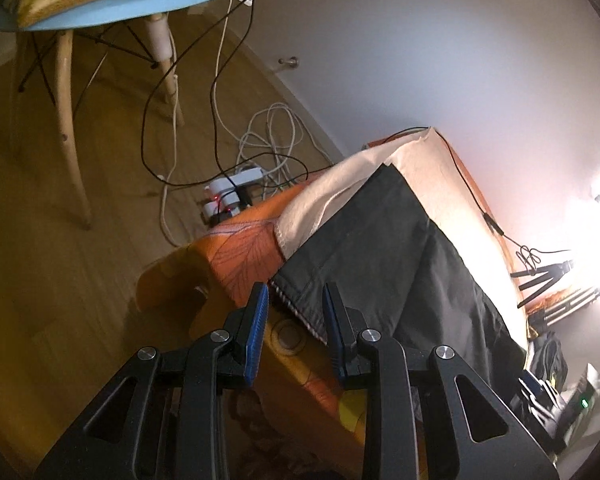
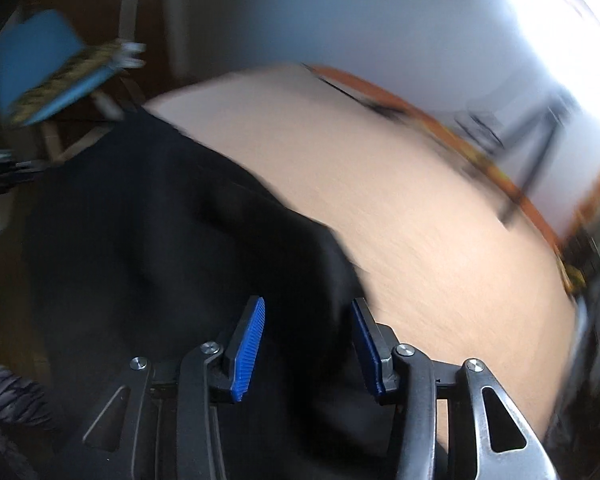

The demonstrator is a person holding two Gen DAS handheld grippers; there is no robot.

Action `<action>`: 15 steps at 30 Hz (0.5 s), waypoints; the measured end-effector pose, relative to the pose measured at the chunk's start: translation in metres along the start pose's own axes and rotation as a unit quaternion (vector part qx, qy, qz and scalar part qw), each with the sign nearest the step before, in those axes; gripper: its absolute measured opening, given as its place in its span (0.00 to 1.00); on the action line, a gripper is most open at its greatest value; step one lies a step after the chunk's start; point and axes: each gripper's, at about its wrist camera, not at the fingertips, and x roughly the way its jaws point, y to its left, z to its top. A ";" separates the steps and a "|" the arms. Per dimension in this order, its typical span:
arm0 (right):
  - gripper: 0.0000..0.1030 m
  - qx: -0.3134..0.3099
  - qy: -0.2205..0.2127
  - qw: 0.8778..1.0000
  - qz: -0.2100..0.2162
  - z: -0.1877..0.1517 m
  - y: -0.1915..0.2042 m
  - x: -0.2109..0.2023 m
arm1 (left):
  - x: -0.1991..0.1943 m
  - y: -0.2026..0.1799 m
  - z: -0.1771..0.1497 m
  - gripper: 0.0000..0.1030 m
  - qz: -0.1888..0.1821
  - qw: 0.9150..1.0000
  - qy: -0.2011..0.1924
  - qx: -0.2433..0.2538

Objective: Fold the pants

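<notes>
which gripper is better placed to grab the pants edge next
Left, probably. The left gripper has open fingers straddling the black pants at their striped hem corner. The right gripper hangs over plain dark cloth, and its view is blurred.

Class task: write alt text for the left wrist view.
The left gripper, jaws apart, hovers at the hem of black pants spread on a cream cloth over an orange cover; a chair and cables lie beyond.

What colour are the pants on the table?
Dark grey to black pants, lying on a cream cloth; clearest in the left wrist view.
</notes>
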 end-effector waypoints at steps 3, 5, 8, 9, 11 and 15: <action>0.44 -0.052 -0.026 0.997 0.054 0.014 0.048 -0.016 | 0.003 0.001 -0.001 0.25 -0.001 1.000 0.005 -0.005; 0.44 -0.093 -0.035 0.991 0.086 0.020 0.085 -0.021 | 0.005 0.002 -0.001 0.25 -0.001 1.000 0.009 -0.007; 0.46 -0.138 -0.038 0.981 0.128 0.027 0.130 -0.019 | 0.005 0.004 0.000 0.25 -0.001 1.000 0.008 -0.011; 0.46 -0.150 -0.038 0.979 0.136 0.029 0.144 -0.018 | 0.005 0.005 0.001 0.25 -0.003 1.000 0.007 -0.015; 0.47 -0.176 -0.038 0.973 0.144 0.035 0.170 -0.010 | 0.004 0.007 0.002 0.25 -0.006 1.000 0.006 -0.022; 0.48 -0.212 -0.021 0.965 0.157 0.044 0.207 0.016 | 0.007 0.010 0.003 0.25 -0.009 0.999 0.010 -0.032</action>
